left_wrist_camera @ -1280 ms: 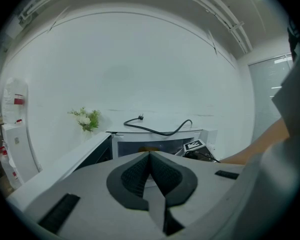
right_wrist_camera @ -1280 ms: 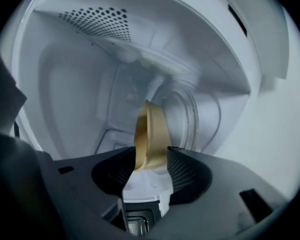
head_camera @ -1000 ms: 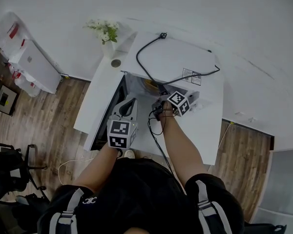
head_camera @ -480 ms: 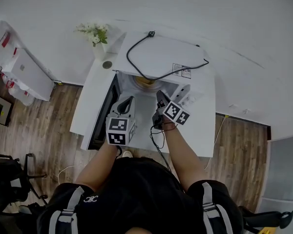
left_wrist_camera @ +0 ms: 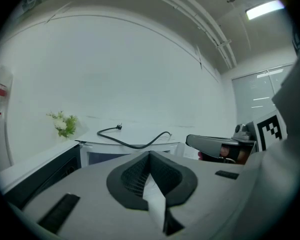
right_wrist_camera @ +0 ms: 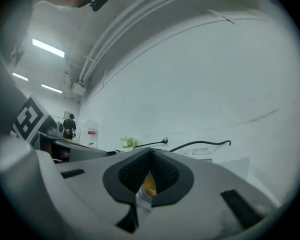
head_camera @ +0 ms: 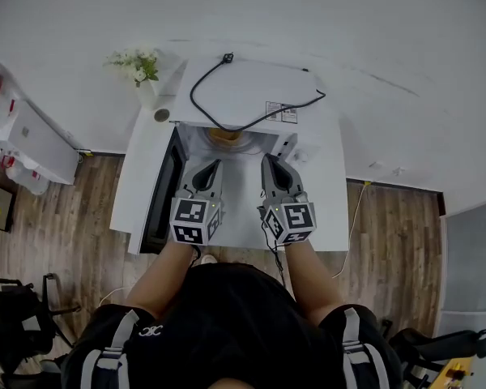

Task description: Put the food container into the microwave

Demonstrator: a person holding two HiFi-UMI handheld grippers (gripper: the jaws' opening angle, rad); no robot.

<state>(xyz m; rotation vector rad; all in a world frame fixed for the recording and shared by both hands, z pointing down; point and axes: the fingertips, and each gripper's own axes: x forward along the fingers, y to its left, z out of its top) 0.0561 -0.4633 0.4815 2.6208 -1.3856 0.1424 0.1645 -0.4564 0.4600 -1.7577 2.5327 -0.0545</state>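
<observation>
Both pinched closed, empty, left claw (head_camera: 213,167), right claw (head_camera: 270,162), food container (head_camera: 227,135) w/ orange contents inside open microwave (head_camera: 255,96).

Left gripper (head_camera: 213,167), right gripper (head_camera: 271,162): grey tapering shells. Black ribbed pads (left_wrist_camera: 136,178) line the jaws. Each carries a cube (head_camera: 196,221) of black-and-white square markers. Thin black cable (head_camera: 272,248) trails from the right one. Person wears black clothing (head_camera: 227,322) with grey straps (head_camera: 352,348) on either side.
</observation>
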